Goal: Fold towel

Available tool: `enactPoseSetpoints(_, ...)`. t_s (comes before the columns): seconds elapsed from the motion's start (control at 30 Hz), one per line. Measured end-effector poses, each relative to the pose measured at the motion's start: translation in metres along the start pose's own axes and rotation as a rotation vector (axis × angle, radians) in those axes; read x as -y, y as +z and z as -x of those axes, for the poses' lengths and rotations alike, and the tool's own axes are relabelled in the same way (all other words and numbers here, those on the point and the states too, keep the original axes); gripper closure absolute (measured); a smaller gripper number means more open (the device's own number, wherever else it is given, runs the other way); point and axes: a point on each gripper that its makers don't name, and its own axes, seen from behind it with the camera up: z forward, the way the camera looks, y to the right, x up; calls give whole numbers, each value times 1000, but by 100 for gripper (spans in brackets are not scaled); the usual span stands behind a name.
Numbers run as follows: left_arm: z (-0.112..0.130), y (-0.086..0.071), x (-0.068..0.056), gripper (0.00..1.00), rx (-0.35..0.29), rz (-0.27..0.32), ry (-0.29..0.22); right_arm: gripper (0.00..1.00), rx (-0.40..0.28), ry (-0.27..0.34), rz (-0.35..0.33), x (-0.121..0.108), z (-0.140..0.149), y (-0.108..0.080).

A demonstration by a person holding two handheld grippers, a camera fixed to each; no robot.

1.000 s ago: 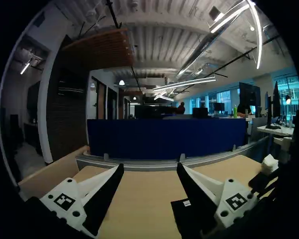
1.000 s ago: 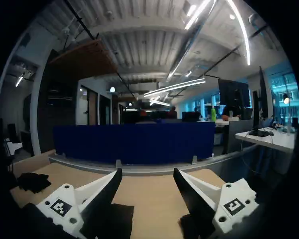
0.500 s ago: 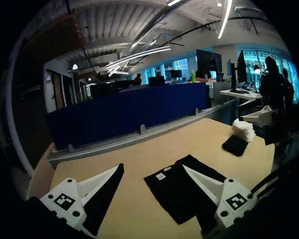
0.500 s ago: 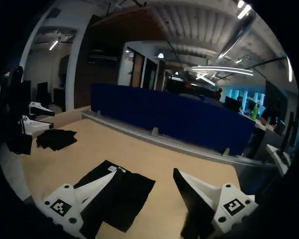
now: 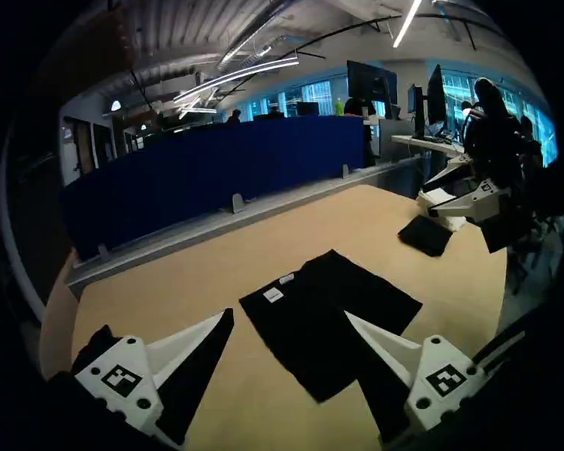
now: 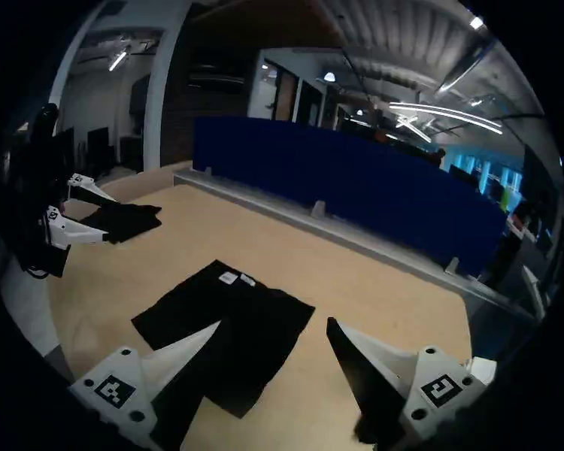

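Left hand-held gripper (image 5: pixel 288 314) jaws apart; black towel (image 5: pixel 335 301) flat.

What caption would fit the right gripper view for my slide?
Open right gripper hovers over a black cloth spread flat on the wooden table.

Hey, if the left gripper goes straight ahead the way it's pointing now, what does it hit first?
Probably the black towel lying flat on the table, near its far edge; depth is unclear, so maybe bare table just beyond.
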Motion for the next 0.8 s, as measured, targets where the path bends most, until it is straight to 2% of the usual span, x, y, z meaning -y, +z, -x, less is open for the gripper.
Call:
enactPoseSetpoints(0.33, 76, 26, -27, 1, 129, 57, 8, 1, 97, 27, -51, 24, 76, 30)
enactPoseSetpoints(0.6, 128, 44, -40, 1, 224, 87, -6, 0, 169, 43, -68, 34, 125, 48)
enactPoseSetpoints(0.8, 156, 53, -49, 1, 284, 110, -6, 1, 220, 45, -89, 43, 156, 55)
